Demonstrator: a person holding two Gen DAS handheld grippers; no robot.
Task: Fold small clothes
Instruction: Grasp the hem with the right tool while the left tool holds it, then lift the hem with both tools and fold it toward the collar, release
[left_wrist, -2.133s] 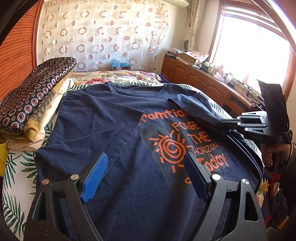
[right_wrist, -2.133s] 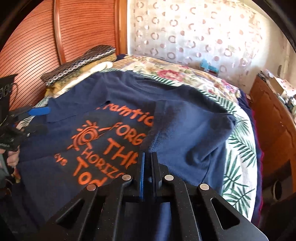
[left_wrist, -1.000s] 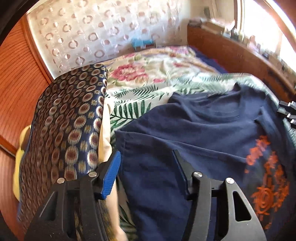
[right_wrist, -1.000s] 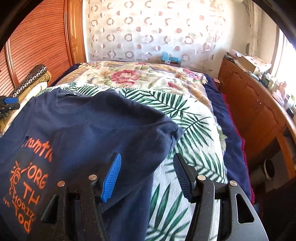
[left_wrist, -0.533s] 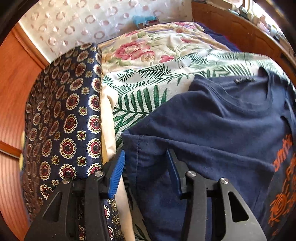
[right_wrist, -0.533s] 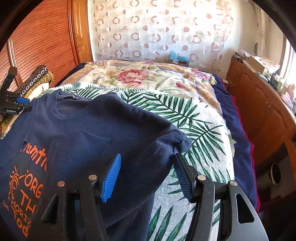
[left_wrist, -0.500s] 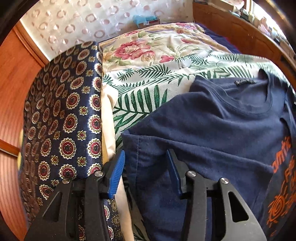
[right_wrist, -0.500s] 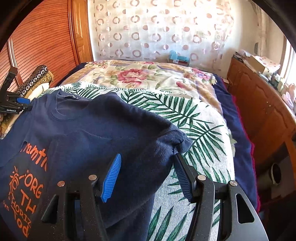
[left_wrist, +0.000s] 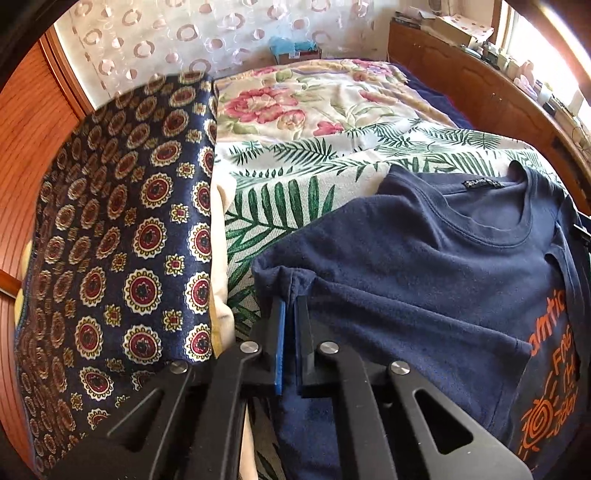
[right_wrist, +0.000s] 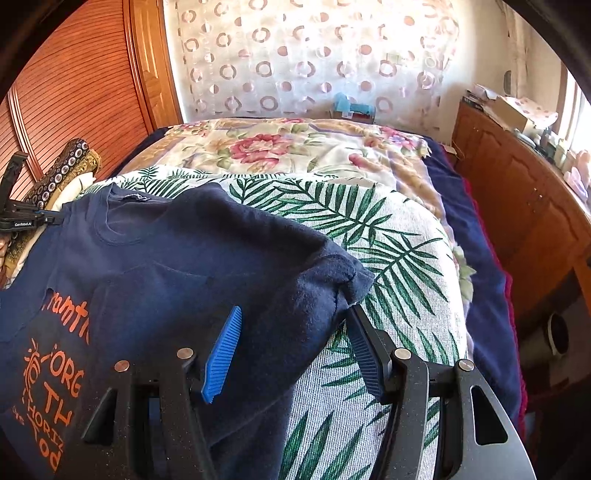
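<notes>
Counting what's showing right now:
- 1 navy T-shirt (left_wrist: 436, 280) with orange print, lying mid-frame
- 2 claws: left claw (left_wrist: 289, 314) sitting bottom centre of the left wrist view, right claw (right_wrist: 291, 350) bottom centre of the right wrist view
- 1 stack of folded fabrics (left_wrist: 122, 236) at left of frame, patterned navy piece on top; layer count underneath not readable
- 2 bed covers showing: 1 palm-leaf cover (right_wrist: 388, 258), 1 floral cover (right_wrist: 288, 147) behind it
- 1 curtain (right_wrist: 314, 55) along the top
- 1 blue object (right_wrist: 352, 105) at the curtain's foot, upper centre
</notes>
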